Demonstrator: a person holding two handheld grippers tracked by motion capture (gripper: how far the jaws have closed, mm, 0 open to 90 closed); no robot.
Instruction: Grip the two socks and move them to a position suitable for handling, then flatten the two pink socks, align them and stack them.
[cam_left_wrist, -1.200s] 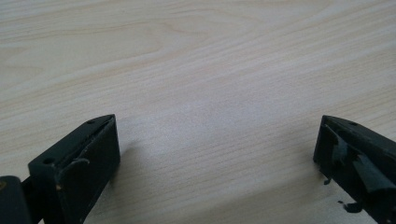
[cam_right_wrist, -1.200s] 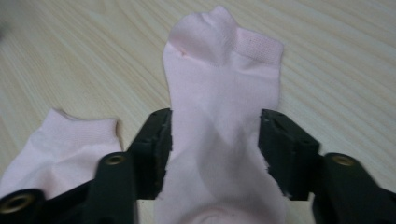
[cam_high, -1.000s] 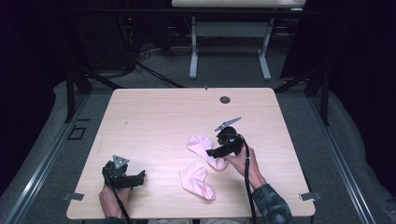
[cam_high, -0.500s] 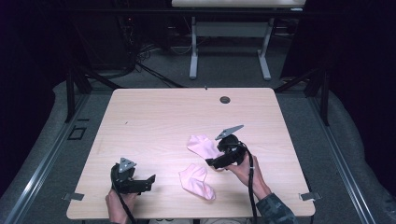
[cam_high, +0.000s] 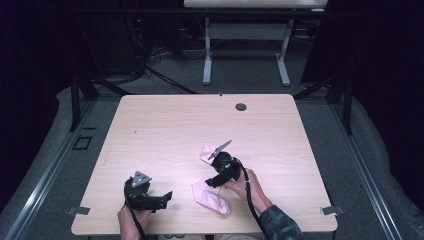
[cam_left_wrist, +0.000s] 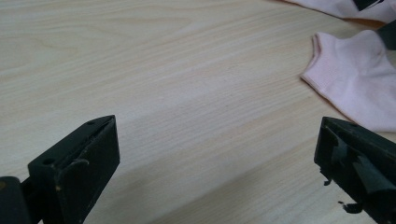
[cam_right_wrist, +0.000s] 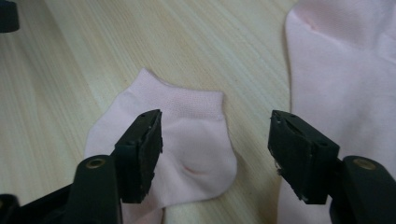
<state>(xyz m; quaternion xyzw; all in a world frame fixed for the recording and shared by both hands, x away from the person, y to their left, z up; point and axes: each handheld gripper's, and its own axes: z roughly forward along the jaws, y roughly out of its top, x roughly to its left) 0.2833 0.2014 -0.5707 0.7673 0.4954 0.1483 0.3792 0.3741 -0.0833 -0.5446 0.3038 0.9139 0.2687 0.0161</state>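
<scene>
Two pink socks lie on the wooden table (cam_high: 165, 130). The near sock (cam_high: 212, 197) lies flat by the front edge, and the far sock (cam_high: 205, 151) lies just behind it. My right gripper (cam_high: 209, 182) hovers low over the near sock's cuff end. In the right gripper view its jaws (cam_right_wrist: 215, 135) stand open on either side of that sock (cam_right_wrist: 182, 140); they have just been closing, and the pads do not press the cloth. The far sock (cam_right_wrist: 345, 70) lies beside it. My left gripper (cam_high: 167, 198) rests open at the front left, its jaws (cam_left_wrist: 215, 154) wide over bare wood, the near sock (cam_left_wrist: 359, 79) ahead.
A small round grommet (cam_high: 241, 106) sits near the table's back edge. Bare wood spreads across the left and back of the tabletop. Table legs and cables (cam_high: 150, 60) stand on the dark floor behind.
My right gripper has moved from the far sock down and toward the front, over the near sock. The left gripper has shifted a little to the right.
</scene>
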